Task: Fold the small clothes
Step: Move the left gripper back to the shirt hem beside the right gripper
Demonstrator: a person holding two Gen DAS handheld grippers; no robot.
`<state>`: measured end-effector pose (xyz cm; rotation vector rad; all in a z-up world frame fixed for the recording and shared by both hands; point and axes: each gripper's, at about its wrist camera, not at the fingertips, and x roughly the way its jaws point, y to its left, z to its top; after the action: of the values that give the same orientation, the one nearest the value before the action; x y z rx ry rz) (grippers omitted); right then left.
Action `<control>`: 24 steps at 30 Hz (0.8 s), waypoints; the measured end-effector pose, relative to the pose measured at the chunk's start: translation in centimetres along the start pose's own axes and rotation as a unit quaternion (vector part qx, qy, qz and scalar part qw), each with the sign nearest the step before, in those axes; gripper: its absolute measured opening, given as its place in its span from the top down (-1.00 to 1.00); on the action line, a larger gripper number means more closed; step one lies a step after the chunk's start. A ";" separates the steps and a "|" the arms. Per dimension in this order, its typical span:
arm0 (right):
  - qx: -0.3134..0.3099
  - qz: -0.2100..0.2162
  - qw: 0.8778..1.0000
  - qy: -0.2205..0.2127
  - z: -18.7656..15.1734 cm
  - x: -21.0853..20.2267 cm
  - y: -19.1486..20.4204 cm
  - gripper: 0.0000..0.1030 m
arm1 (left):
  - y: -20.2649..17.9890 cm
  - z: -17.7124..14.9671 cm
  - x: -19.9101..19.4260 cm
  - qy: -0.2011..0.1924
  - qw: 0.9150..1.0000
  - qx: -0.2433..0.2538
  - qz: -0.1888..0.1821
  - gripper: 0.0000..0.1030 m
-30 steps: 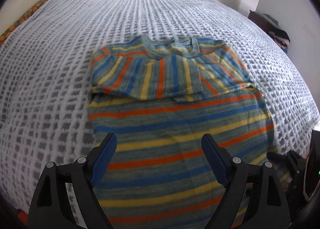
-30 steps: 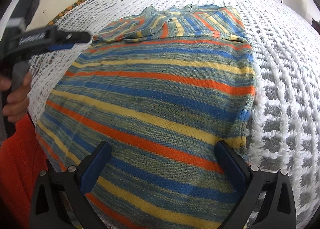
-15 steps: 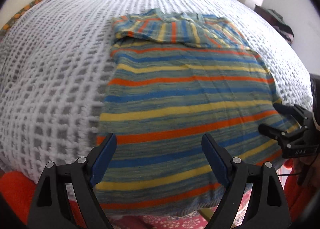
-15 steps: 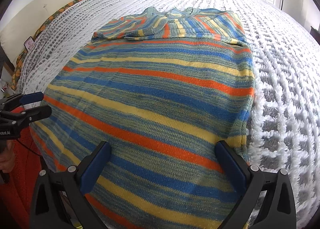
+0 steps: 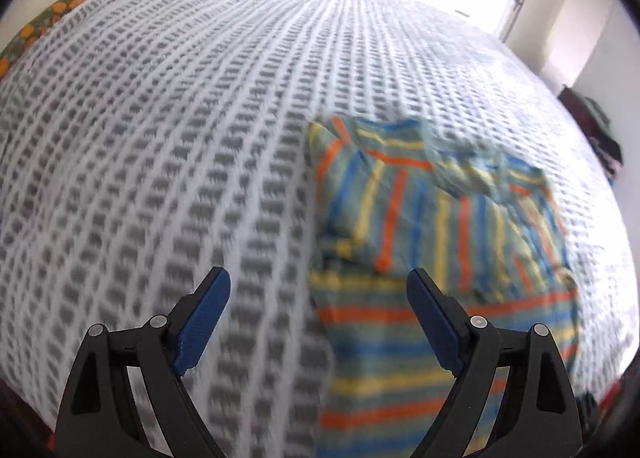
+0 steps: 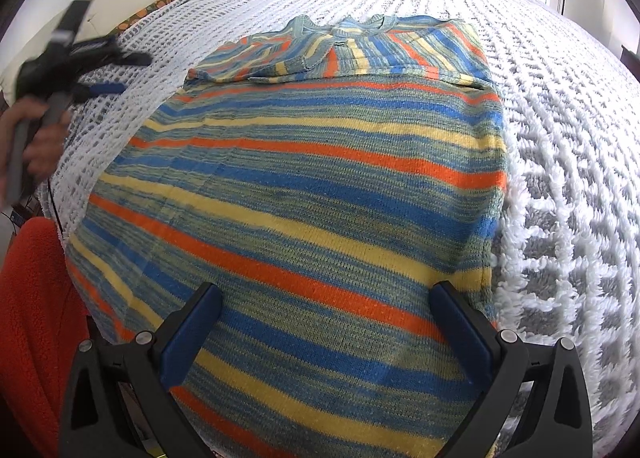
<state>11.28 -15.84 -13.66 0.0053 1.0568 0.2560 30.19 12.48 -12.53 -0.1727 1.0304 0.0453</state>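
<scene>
A small knit sweater with blue, orange, yellow and green stripes [image 6: 304,186] lies flat on the bed, both sleeves folded across the chest near the collar. In the left wrist view the sweater [image 5: 440,242] is blurred and lies to the right. My left gripper [image 5: 318,298] is open and empty, above the bedspread beside the sweater's left edge; it also shows at the far left of the right wrist view [image 6: 108,74]. My right gripper [image 6: 326,312] is open and empty, just above the sweater's lower hem.
A white and grey waffle bedspread [image 6: 568,162] covers the bed. An orange-patterned pillow edge [image 5: 60,10] lies at the far left. A red fleece cloth [image 6: 32,318] is at the bed's near left edge. Dark clothes [image 5: 600,138] sit on furniture at the right.
My left gripper has swung up and to the left, off the sweater's hem to the bedspread beside its left edge. My right gripper has stayed over the hem.
</scene>
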 end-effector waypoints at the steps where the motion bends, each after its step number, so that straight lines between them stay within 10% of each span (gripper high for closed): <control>1: -0.001 -0.001 1.000 0.001 0.0 0.0 0.0 -1.00 | 0.0 0.9 1.6 0.014 1.000 -0.002 0.008 -0.76; 3: -0.002 -0.002 1.000 0.002 0.1 0.1 0.1 -1.00 | -0.1 1.6 4.3 0.039 0.999 0.006 0.037 -0.69; 6: -0.003 -0.003 1.000 0.005 0.2 0.3 0.2 -1.00 | 0.8 1.0 8.2 0.090 0.980 0.043 0.171 -0.03; 12: -0.004 0.001 1.000 0.006 0.4 0.5 -0.1 -1.00 | 4.2 -0.4 3.8 0.060 0.995 -0.012 0.079 -0.60; 17: 0.000 0.004 1.000 0.007 0.5 0.6 -0.4 -1.00 | 1.9 -2.9 0.9 0.049 0.998 0.037 -0.015 -0.81; 24: -0.007 -0.003 1.000 0.004 0.2 0.5 -0.1 -1.00 | -1.2 -3.5 5.2 0.066 0.990 0.090 0.080 -0.81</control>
<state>11.74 -15.81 -13.98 -0.0107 1.0634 0.2585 30.10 10.48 -18.62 0.0739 1.1732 0.0873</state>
